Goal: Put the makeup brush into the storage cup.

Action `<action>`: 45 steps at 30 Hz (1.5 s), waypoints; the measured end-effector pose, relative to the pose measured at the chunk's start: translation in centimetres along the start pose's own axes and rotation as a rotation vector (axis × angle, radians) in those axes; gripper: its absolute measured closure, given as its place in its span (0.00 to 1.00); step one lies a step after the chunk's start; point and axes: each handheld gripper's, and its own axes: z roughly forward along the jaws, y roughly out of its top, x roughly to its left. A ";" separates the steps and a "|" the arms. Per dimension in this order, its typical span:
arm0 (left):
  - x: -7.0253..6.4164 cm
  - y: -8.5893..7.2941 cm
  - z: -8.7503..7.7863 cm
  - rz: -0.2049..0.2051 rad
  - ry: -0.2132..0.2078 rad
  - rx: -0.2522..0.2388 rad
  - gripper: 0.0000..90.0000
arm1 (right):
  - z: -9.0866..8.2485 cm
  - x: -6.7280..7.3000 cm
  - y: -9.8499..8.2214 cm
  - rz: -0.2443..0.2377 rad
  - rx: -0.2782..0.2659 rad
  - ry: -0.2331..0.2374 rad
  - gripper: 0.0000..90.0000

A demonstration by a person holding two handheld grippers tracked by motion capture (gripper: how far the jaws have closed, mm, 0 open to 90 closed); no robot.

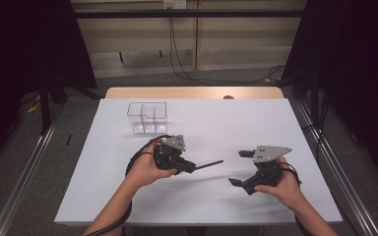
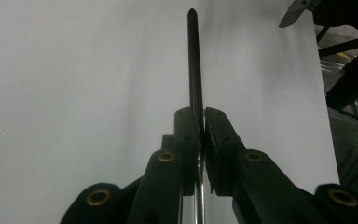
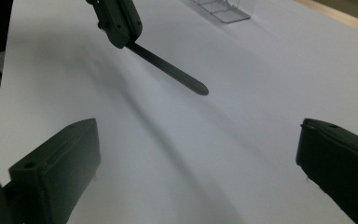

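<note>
A slim black stick (image 1: 209,163), like a utensil's handle, juts to the right above the white table from my left gripper (image 1: 192,166), which is shut on it. In the left gripper view the jaws (image 2: 203,126) pinch the stick (image 2: 194,60), and a silvery metal part runs back between them. My right gripper (image 1: 240,168) hovers at the right with its jaws wide apart, facing the stick's tip. The right gripper view shows those open jaws (image 3: 196,140) with nothing between them, the stick (image 3: 172,72) ahead and the left gripper (image 3: 119,21) at the top.
A clear plastic organiser (image 1: 147,118) with compartments stands at the back left of the white table top (image 1: 256,123). It shows again as the organiser (image 3: 223,11) in the right gripper view. Dark curtains flank the table.
</note>
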 end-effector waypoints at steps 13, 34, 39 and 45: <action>-0.2 0.0 0.1 0.011 -0.001 0.004 0.94 | 1.1 -0.3 2.4 -0.019 0.160 0.061 0.04; -0.4 0.4 0.3 0.031 -0.012 0.003 0.94 | 2.2 -0.3 4.8 -0.101 0.246 0.084 0.09; -0.4 0.4 0.2 0.032 -0.014 -0.001 0.93 | 2.5 -0.2 5.3 -0.125 0.270 0.098 0.14; -0.4 0.5 0.4 0.043 -0.019 0.012 0.94 | 2.8 -0.2 5.7 -0.139 0.287 0.098 0.20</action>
